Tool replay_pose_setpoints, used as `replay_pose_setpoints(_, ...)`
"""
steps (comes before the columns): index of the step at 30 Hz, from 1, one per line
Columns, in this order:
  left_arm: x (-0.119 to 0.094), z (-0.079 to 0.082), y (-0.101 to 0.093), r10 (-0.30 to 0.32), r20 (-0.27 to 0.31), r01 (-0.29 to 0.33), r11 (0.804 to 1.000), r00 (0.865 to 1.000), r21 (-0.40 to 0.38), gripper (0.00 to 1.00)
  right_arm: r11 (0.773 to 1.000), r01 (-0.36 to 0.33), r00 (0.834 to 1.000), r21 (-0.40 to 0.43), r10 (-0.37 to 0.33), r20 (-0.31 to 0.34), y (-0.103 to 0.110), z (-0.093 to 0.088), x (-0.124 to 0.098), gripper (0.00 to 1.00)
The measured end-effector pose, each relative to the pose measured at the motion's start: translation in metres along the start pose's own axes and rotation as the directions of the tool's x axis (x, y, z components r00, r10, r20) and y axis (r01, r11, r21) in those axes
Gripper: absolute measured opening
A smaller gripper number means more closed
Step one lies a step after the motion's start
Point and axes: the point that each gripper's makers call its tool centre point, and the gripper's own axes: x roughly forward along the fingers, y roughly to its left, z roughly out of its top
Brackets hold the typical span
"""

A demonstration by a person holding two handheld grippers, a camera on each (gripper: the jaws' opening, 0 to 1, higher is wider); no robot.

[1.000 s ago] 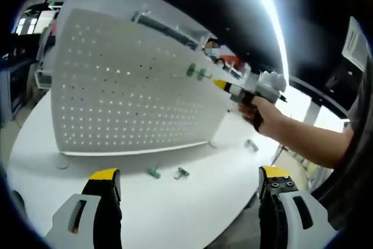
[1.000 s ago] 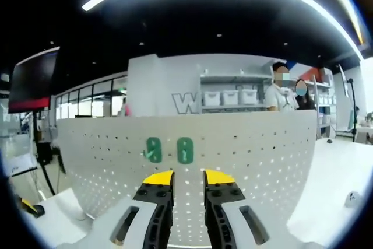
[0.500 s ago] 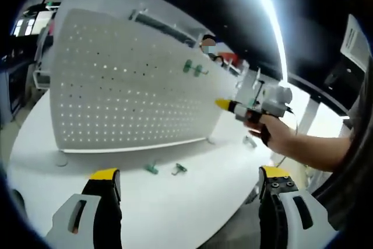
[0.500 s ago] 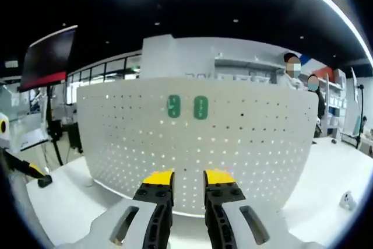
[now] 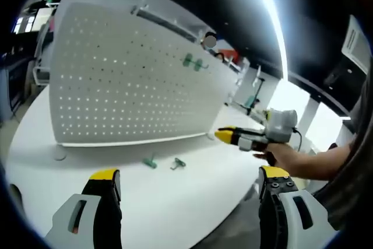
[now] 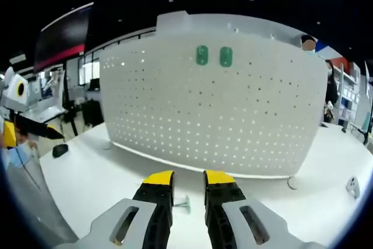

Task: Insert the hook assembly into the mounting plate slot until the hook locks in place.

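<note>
Right gripper point(image 6: 189, 180), fingers nearly together and empty, hangs over a loose hook point(image 6: 181, 203) on the desk point(image 6: 87, 170); left gripper point(image 5: 189, 182) fingers wide apart; a misaligned grab risks skidding the hook away.

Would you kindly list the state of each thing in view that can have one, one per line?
Pegboard: upright on the white table.
Two green hooks: mounted side by side high on the pegboard.
Two loose green hooks: lying on the table in front of the pegboard.
Left gripper: jaws wide apart, empty.
Right gripper: jaws nearly together, nothing between them.
</note>
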Motion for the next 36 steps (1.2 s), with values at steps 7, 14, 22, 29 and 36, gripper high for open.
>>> replay_pose_setpoints(7,-0.001,-0.005,-0.001,0.002,-0.006,-0.002,1.000,1.000,-0.006,1.00,0.999,-0.047,0.996,0.009,0.048,-0.071,0.023,-0.031,-0.008,0.19)
replay_pose_setpoints(14,-0.002,-0.012,0.001,0.012,-0.028,-0.012,1.000,1.000,-0.012,1.00,0.995,-0.103,0.988,-0.004,0.101,-0.116,0.041,-0.046,-0.018,0.19)
replay_pose_setpoints(22,0.001,-0.023,-0.002,0.006,-0.066,-0.008,1.000,0.998,-0.023,1.00,0.993,-0.119,0.980,0.007,0.119,-0.161,0.043,-0.061,-0.020,0.19)
replay_pose_setpoints(29,0.002,-0.032,-0.003,0.011,-0.111,-0.013,1.000,0.994,-0.013,1.00,0.990,-0.142,0.972,0.002,0.140,-0.190,0.043,-0.068,-0.013,0.19)
replay_pose_setpoints(36,0.002,-0.038,0.001,0.020,-0.131,-0.022,1.000,0.991,-0.014,1.00,0.987,-0.162,0.960,0.000,0.158,-0.230,0.042,-0.079,0.003,0.19)
